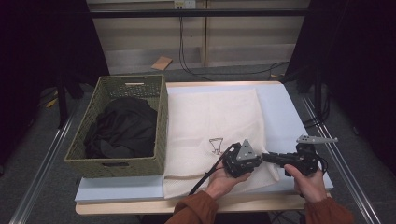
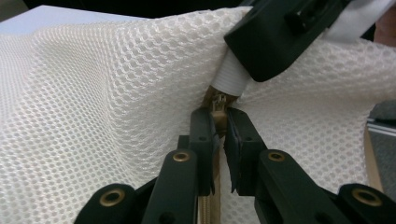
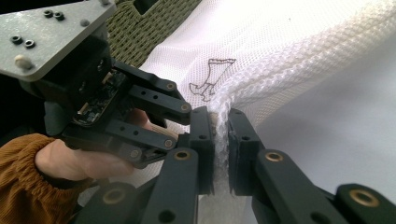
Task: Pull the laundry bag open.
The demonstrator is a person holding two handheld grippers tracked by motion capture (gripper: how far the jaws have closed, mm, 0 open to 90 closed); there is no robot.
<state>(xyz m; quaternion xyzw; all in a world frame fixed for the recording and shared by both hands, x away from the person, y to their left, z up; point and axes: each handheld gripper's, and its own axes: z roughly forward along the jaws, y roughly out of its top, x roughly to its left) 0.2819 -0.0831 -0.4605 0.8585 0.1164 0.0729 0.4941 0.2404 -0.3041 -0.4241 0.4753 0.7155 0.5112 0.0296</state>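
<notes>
High view, two tools, left tool (image 1: 254, 161) nipping zipper pull (image 2: 218, 103), right tool (image 1: 271, 158) clamping one mesh bag (image 1: 210, 121).

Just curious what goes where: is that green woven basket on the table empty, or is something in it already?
Not empty. The green basket holds a heap of crumpled black cloth that covers its floor and stays below the rim.
</notes>
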